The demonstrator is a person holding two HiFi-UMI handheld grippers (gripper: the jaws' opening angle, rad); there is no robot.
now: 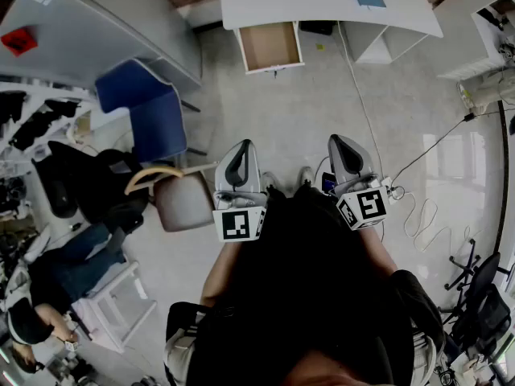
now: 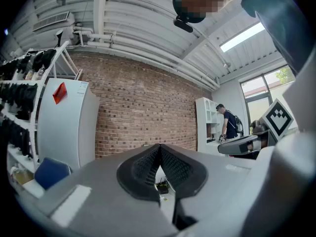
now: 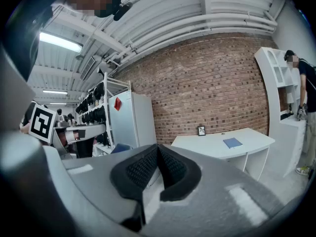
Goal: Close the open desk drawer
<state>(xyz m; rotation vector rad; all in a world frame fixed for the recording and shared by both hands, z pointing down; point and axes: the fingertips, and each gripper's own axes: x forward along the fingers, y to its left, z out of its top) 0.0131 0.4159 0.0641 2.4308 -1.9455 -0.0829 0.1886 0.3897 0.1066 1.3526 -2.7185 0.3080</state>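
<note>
while the white, wood-lined desk drawer stands pulled out from the curved white desk far across the pale floor, the grey left gripper and grey right gripper are well apart from it, jaws pressed together on nothing.

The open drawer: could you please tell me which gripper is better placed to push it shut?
Probably the left gripper: it points almost straight at the drawer, while the right gripper sits further right. Both are shut, empty and far off.
</note>
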